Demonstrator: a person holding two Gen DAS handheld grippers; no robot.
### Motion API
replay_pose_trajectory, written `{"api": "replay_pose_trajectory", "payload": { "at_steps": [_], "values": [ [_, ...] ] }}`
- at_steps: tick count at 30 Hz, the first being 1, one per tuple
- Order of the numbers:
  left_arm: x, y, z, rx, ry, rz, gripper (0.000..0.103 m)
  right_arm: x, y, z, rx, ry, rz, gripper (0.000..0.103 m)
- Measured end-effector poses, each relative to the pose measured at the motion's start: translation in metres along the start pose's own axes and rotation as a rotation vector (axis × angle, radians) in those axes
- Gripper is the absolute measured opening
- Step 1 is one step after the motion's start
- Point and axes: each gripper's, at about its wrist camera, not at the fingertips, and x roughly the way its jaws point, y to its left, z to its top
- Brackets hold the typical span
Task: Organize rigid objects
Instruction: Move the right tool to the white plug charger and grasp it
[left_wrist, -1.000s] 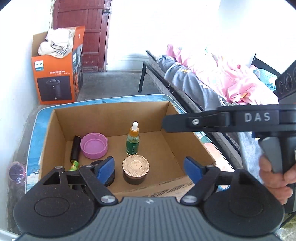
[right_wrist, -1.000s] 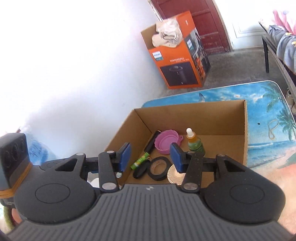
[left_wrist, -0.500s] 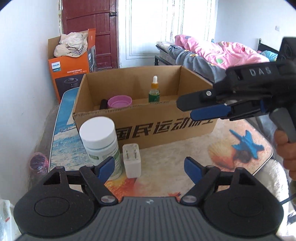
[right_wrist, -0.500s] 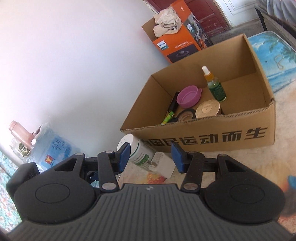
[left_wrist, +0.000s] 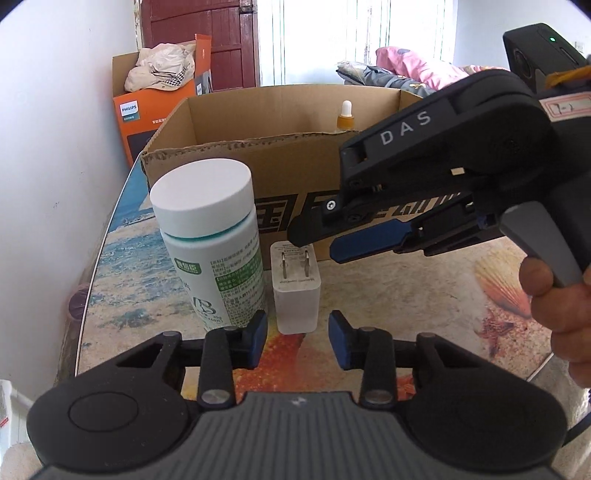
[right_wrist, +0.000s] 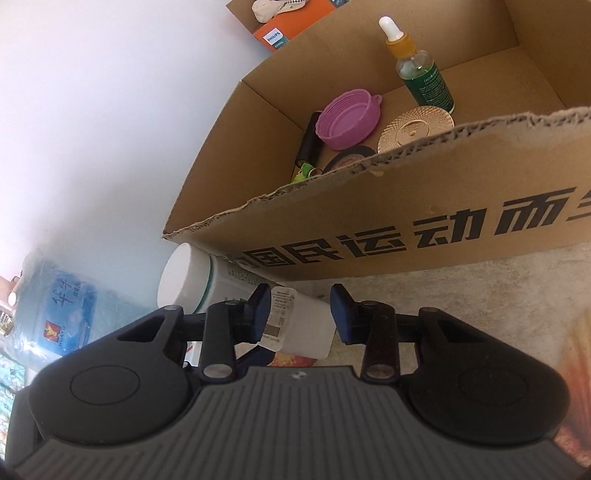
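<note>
Here both gripper jaws are closing around the white charger, untouched

Bottle & box wall crowd charger; right side free.

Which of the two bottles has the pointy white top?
The small dropper bottle standing inside the cardboard box. Its tip is narrow and white above an orange collar. The white bottle outside the box has a wide, flat lid instead.
</note>
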Motion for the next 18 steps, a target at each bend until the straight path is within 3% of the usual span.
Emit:
{"api": "replay_pose_trajectory", "payload": {
  "at_steps": [7,18],
  "values": [
    [0.006,0.002,0.001,-0.013,-0.012,-0.016,0.032,0.014,-0.001,0.0,0.015,0.015,0.0,0.03],
    [0.015,-0.003,0.007,-0.012,-0.019,-0.02,0.029,0.003,-0.006,-0.002,0.023,0.001,-0.006,0.029]
  ]
}}
